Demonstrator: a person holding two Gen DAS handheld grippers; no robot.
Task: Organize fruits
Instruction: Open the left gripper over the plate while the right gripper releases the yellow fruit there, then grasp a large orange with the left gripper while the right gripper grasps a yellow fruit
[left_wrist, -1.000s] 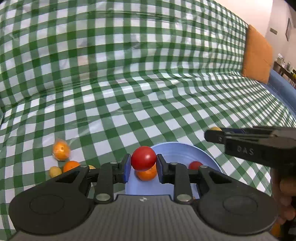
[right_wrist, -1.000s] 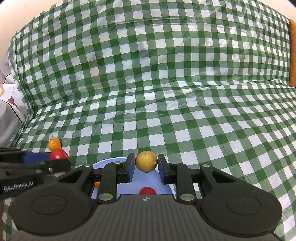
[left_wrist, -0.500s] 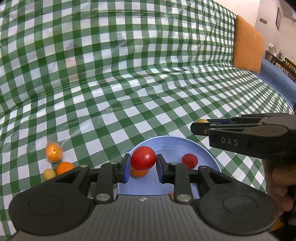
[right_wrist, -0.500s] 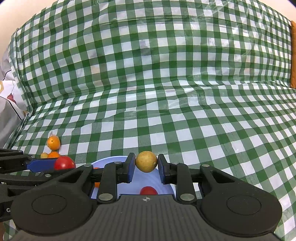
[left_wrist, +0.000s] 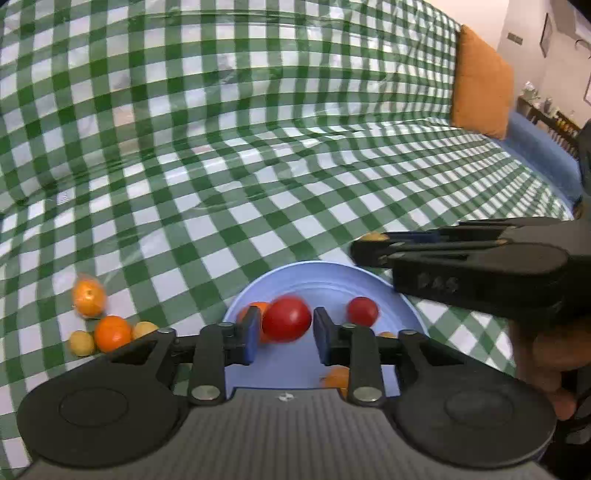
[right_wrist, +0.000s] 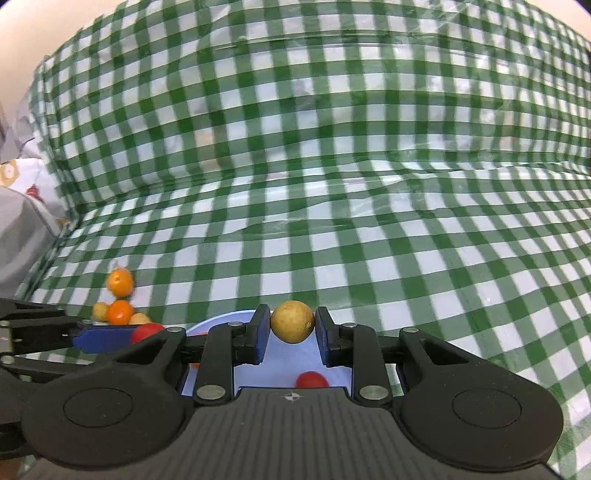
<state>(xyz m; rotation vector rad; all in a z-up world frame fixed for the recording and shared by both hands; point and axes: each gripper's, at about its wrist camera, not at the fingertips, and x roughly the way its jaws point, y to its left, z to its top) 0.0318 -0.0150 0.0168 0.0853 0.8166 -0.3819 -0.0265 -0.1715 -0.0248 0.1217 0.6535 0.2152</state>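
A light blue plate (left_wrist: 325, 273) lies on the green checked cloth. My left gripper (left_wrist: 283, 329) is over the plate with its jaws spread; a red tomato (left_wrist: 286, 319) sits between them, loose, with gaps on both sides. A smaller red tomato (left_wrist: 362, 311) and orange fruit (left_wrist: 334, 376) lie on the plate. My right gripper (right_wrist: 292, 326) is shut on a yellow-brown round fruit (right_wrist: 292, 321) above the plate's (right_wrist: 218, 321) far edge. It also shows from the side in the left wrist view (left_wrist: 373, 243).
Several orange and yellow fruits (left_wrist: 99, 325) lie on the cloth left of the plate, also in the right wrist view (right_wrist: 119, 301). An orange cushion (left_wrist: 480, 81) and a blue sofa edge (left_wrist: 543, 155) are at the far right. The cloth rises at the back.
My left gripper's jaws have opened and let go of the red tomato over the plate. The right gripper still holds its fruit and has shifted slightly.
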